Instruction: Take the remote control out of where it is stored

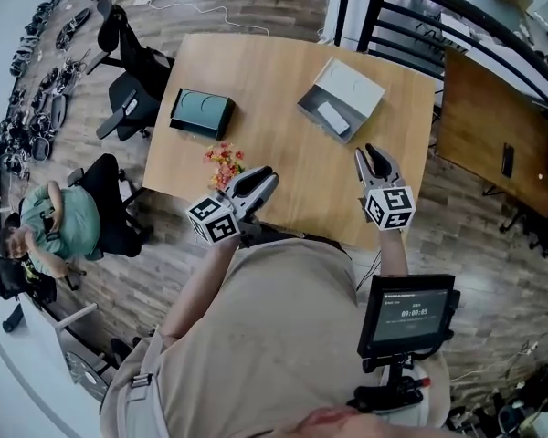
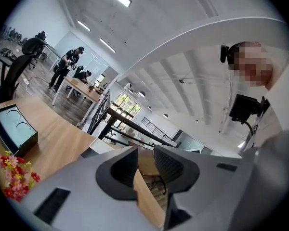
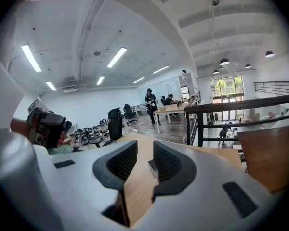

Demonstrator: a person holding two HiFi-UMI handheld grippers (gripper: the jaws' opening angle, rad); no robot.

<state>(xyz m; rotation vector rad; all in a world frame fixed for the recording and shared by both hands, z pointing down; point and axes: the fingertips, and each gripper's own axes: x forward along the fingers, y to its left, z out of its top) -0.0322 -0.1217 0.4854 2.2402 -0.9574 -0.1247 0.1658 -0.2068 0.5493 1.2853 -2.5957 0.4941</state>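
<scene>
Remote (image 1: pixel 332 117) lies flat in the open box (image 1: pixel 358 88) at the desk's (image 1: pixel 274 80) far right, slanting along the box's side. Left gripper (image 1: pixel 270 177) and right gripper (image 1: pixel 369 154) fingers are closed and hold nothing.

- Two tables: light table (image 1: pixel 283 71), dark table (image 1: pixel 479 121).
- Two boxes: grey box (image 1: pixel 354 87), black box (image 1: pixel 201 129).
- One remote (image 1: pixel 331 117).
- One bunch of flowers (image 1: pixel 224 161).
- Two chairs: empty chair (image 1: pixel 132 94), occupied chair (image 1: pixel 105 179).
- Two grippers: left gripper (image 1: pixel 267 179), right gripper (image 1: pixel 370 153).

Open-plan office: wooden desks (image 1: pixel 283 108), swivel chairs (image 1: pixel 132 89), ceiling strip lights (image 3: pixel 116 57).
</scene>
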